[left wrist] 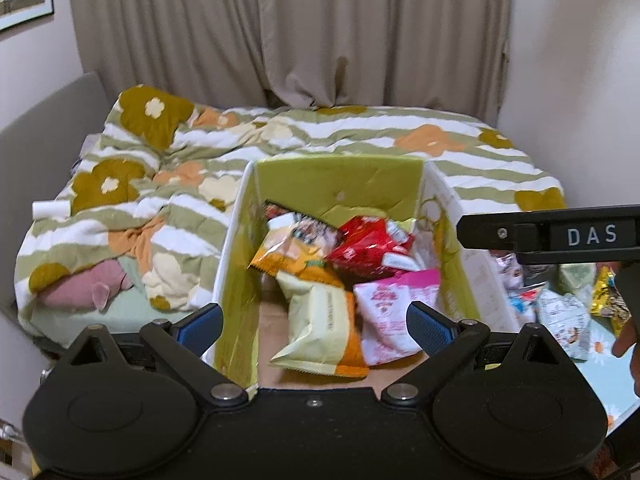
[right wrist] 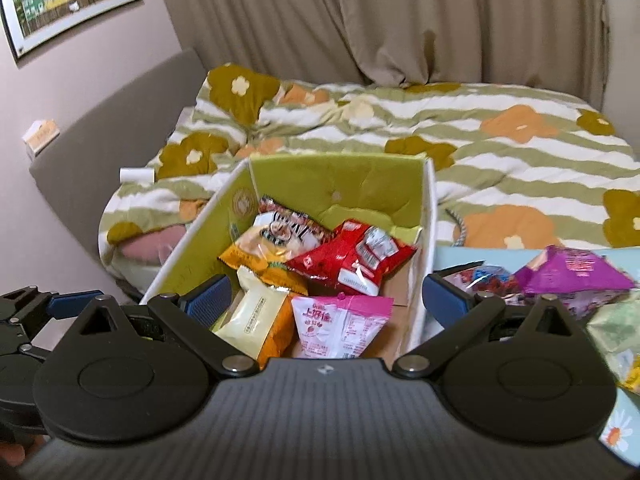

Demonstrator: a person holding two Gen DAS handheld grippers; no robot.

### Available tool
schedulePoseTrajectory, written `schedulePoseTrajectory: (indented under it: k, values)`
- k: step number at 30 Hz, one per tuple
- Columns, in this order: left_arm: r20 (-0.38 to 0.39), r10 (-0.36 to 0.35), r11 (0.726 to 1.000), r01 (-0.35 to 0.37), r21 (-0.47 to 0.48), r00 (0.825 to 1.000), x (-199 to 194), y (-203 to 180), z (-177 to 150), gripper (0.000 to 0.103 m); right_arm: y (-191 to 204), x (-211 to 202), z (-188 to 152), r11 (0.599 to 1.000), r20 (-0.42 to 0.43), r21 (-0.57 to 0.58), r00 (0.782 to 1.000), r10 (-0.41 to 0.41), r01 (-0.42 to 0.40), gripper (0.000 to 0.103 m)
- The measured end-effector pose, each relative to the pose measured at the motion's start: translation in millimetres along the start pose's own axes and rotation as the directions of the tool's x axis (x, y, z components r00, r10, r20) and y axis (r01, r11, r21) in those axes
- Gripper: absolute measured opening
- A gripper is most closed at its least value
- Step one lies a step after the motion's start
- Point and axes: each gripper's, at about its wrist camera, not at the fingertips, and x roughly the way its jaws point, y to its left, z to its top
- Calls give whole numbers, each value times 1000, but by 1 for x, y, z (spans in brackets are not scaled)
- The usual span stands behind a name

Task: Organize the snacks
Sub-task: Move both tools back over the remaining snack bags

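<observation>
1. Left wrist view: the left gripper [left wrist: 316,326] is spread wide and empty at the lower centre, above the green-lined cardboard box [left wrist: 340,184], where a pink snack packet [left wrist: 394,312] lies among others.
2. Right wrist view: the right gripper [right wrist: 326,300] is spread and empty over the same box [right wrist: 340,184]; a purple snack bag [right wrist: 572,272] lies at right.

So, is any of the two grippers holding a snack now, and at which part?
Nothing is held. The left gripper and the right gripper both stand open over the box, with no snack between their pads.
</observation>
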Motion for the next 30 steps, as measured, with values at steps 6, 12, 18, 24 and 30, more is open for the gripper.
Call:
schedulePoseTrajectory:
  k: [6, 12, 18, 24, 30]
  values:
    - [25, -78, 997, 78, 24, 997, -15, -14, 8, 100, -15, -44, 1, 995, 34, 46, 996, -84, 83, 103]
    - [47, -110, 993, 108, 45, 993, -29, -40, 6, 101, -44, -86, -6, 987, 75, 77, 986, -147, 141, 103]
    - [55, -92, 995, 90, 34, 994, -41, -75, 1, 101, -84, -116, -21, 983, 98, 78, 979, -176, 169, 103]
    - [27, -49, 999, 49, -13, 998, -48, -117, -7, 101, -134, -130, -36, 987, 61, 87, 988, -141, 135, 103]
    - [-5, 0, 999, 0, -50, 1000, -45, -158, -24, 101, -177, -133, -49, 992, 29, 79, 994, -101, 99, 103]
